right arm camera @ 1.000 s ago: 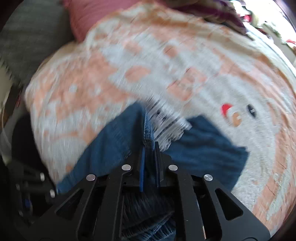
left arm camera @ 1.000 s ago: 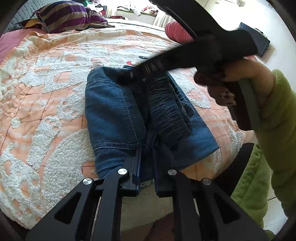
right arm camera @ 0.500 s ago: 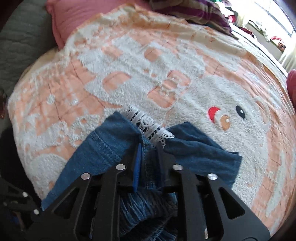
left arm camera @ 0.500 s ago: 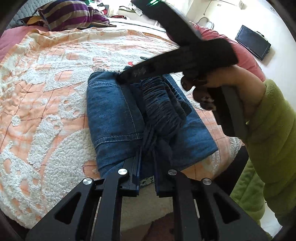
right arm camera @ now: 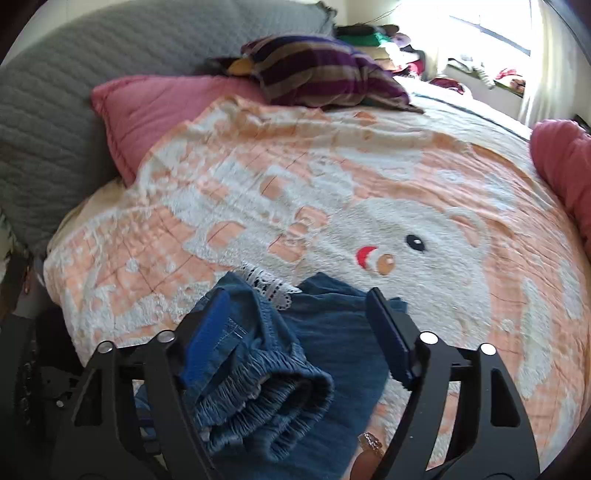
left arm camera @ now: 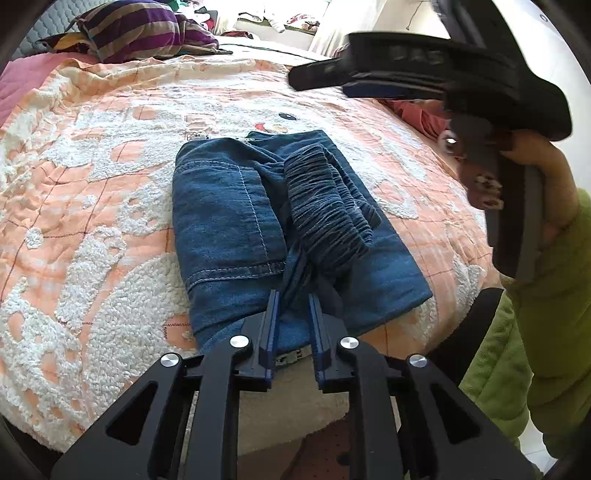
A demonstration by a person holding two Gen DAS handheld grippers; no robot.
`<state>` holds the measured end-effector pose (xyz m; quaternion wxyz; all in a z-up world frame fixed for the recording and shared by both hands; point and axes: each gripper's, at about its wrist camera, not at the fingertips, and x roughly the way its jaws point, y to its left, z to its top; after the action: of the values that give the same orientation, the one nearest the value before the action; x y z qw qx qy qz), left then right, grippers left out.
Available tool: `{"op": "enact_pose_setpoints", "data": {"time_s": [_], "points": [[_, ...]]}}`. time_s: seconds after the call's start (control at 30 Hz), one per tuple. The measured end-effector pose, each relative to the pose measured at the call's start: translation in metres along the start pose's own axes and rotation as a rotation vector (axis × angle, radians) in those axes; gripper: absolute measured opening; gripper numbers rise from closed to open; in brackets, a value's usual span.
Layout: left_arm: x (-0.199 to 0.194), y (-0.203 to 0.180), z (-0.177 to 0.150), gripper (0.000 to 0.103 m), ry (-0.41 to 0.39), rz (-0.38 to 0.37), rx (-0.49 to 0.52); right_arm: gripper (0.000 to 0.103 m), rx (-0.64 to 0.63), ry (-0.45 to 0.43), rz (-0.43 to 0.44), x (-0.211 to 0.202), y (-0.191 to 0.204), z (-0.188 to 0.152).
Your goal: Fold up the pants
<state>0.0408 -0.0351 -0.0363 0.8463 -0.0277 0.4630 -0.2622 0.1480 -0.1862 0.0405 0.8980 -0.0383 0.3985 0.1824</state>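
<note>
The folded jeans (left arm camera: 280, 236) lay near the edge of the bedspread (left arm camera: 92, 229), the left gripper (left arm camera: 293, 299) loosening its narrow pinch on the near fold while the right gripper (right arm camera: 295, 317) spread wide and empty above, so letting go gently seemed wise, lest the bundle spring open

Setting: home bedroom. Bed (right arm camera: 480, 192) covered by peach-and-white tufted bedspread (left arm camera: 92, 221) with cartoon face; grey quilted headboard (right arm camera: 48, 122); pink pillow (right arm camera: 155, 107); striped purple cushion (right arm camera: 317, 70); heaped clothes (right arm camera: 384, 40) near bright curtained window (right arm camera: 491, 26).
</note>
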Motion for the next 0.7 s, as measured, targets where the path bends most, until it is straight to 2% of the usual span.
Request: {"op": "enact_pose_setpoints", "data": {"time_s": [0.17, 0.23, 0.37, 0.4, 0.47, 0.6, 0.67, 0.7], "points": [[-0.005, -0.007, -0.005, 0.028, -0.007, -0.002, 0.012, 0.08, 0.039, -0.038, -0.005, -0.021, -0.01, -0.009], [-0.013, -0.011, -0.005, 0.046, -0.024, -0.017, 0.013, 0.081, 0.058, -0.05, 0.002, -0.029, -0.013, -0.013], [-0.035, -0.019, -0.003, 0.058, -0.079, 0.02, 0.041, 0.088, 0.095, -0.078, 0.011, -0.044, -0.019, -0.022], [-0.04, -0.019, -0.002, 0.064, -0.092, 0.029, 0.041, 0.09, 0.11, -0.085, 0.006, -0.048, -0.021, -0.025], [-0.048, -0.018, 0.001, 0.069, -0.113, 0.048, 0.044, 0.09, 0.139, -0.1, 0.003, -0.055, -0.026, -0.029], [-0.063, -0.014, 0.007, 0.087, -0.153, 0.077, 0.035, 0.091, 0.146, -0.125, -0.026, -0.069, -0.031, -0.036], [-0.067, -0.014, 0.011, 0.089, -0.167, 0.095, 0.034, 0.092, 0.142, -0.141, -0.05, -0.077, -0.032, -0.039], [-0.068, -0.013, 0.013, 0.093, -0.174, 0.105, 0.031, 0.093, 0.144, -0.148, -0.057, -0.08, -0.032, -0.041]]}}
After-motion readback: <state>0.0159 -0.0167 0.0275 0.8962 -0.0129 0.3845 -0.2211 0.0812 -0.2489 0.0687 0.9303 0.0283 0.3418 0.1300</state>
